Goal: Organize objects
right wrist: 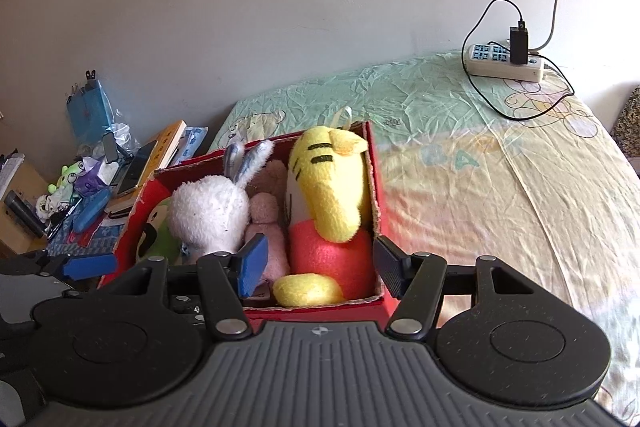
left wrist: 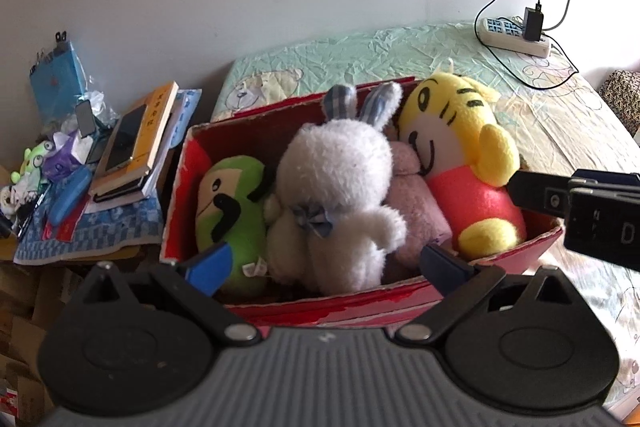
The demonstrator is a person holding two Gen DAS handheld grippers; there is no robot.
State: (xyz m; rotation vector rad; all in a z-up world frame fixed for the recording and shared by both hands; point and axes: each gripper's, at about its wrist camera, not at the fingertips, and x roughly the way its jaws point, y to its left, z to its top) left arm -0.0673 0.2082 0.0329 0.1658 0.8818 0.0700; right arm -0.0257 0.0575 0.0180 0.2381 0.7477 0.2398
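Left wrist view shows us a red cardboard box on a bed with a pale green and yellow sheet, and we take that box as our landmark. Inside it, at its left end, lies a green plush toy; beside that toy, toward the middle of the box, sits a white plush rabbit with striped ears, then a pink plush half hidden behind the rabbit, and at the right end a yellow plush tiger in a red shirt leans against the far wall. Our left gripper hovers over the near wall of the box, its jaws spread wide and holding nothing, the rabbit lying beyond them. Our right gripper stands over the right near corner of the box, jaws parted and empty, one finger inside the box by the pink plush and the other outside its right wall. Left of the box lies a stack of books; far beyond it to the right, a white power strip rests on the sheet.
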